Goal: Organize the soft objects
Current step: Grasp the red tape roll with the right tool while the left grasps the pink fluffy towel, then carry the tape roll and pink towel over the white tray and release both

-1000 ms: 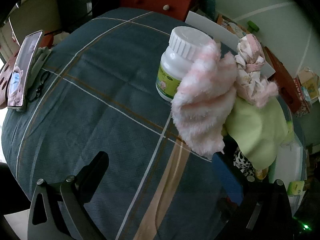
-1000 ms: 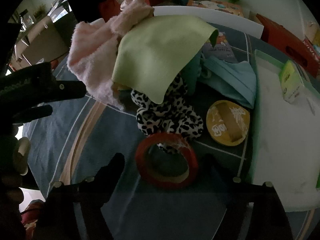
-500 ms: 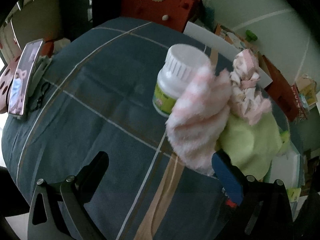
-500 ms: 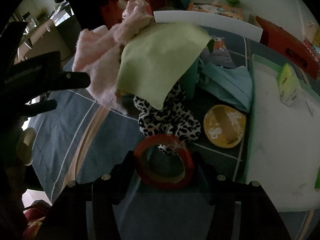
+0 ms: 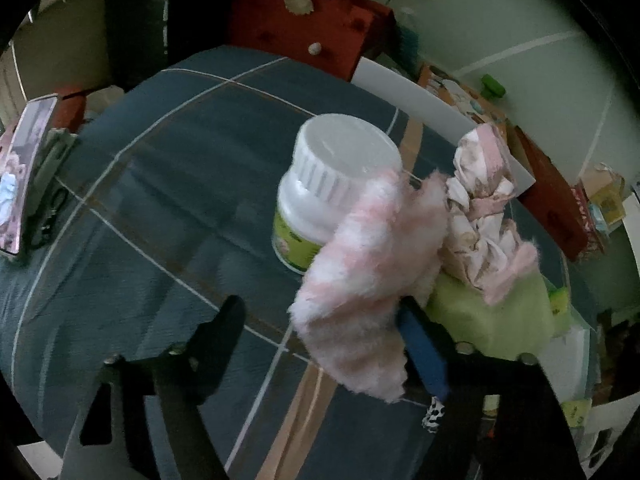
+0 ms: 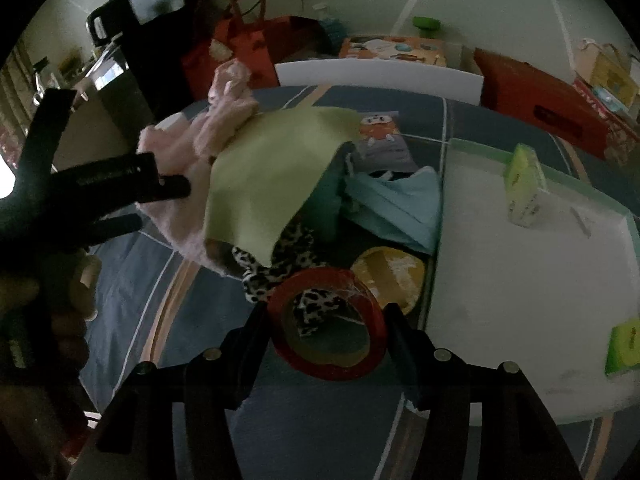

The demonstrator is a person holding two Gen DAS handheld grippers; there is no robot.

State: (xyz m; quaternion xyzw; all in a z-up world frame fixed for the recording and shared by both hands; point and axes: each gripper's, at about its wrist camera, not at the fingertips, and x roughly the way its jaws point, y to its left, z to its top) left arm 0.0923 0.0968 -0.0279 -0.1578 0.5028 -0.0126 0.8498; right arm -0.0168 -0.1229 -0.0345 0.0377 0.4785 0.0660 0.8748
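Note:
A pile of soft things lies on the dark plaid table: a fluffy pink-and-white cloth (image 5: 368,280), a crumpled pink patterned cloth (image 5: 480,208), a light green cloth (image 6: 268,176), a leopard-print cloth (image 6: 280,264) and a light blue cloth (image 6: 396,208). My left gripper (image 5: 324,320) is open, its right finger against the fluffy pink cloth; it also shows in the right wrist view (image 6: 160,196). My right gripper (image 6: 326,320) is shut on a red tape roll (image 6: 328,324) and holds it lifted in front of the leopard-print cloth.
A white-capped bottle (image 5: 332,188) stands behind the fluffy cloth. A yellow tape roll (image 6: 388,276) lies by a white tray (image 6: 540,280) holding small green boxes. A phone (image 5: 24,176) stands at the left table edge. Red bags and boxes line the back.
My right gripper closed on the red tape roll and lifted it. My left gripper moved forward and to the right, up against the fluffy pink cloth.

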